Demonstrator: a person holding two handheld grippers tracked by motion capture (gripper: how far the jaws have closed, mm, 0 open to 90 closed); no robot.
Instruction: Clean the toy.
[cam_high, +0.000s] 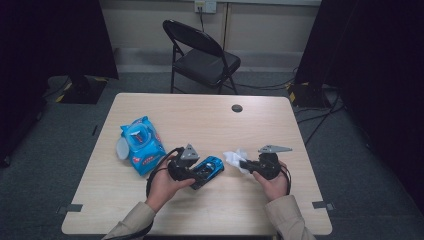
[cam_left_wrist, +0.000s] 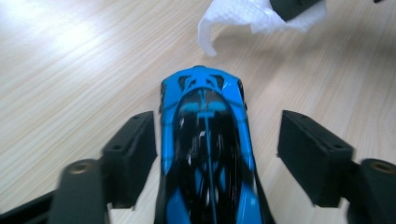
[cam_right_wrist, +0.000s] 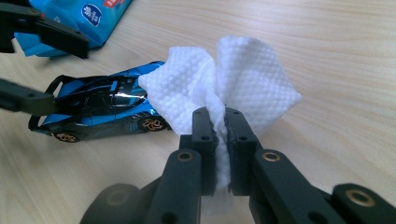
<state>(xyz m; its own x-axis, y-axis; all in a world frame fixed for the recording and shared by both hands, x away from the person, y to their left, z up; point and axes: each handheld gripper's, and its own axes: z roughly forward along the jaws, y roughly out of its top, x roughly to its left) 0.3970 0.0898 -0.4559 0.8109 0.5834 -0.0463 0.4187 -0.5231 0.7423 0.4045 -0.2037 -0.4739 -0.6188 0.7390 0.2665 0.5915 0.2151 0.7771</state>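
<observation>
My left gripper (cam_left_wrist: 212, 154) straddles the one blue toy car (cam_left_wrist: 205, 149) near the table's (cam_high: 150, 220) front edge, jaws apart and not pressing. My right gripper (cam_right_wrist: 219, 140) pinches the one white wipe (cam_right_wrist: 224, 79). One wipes pack (cam_high: 142, 145) lies toward the left edge. Wiping now could shove the ungripped car away.
</observation>
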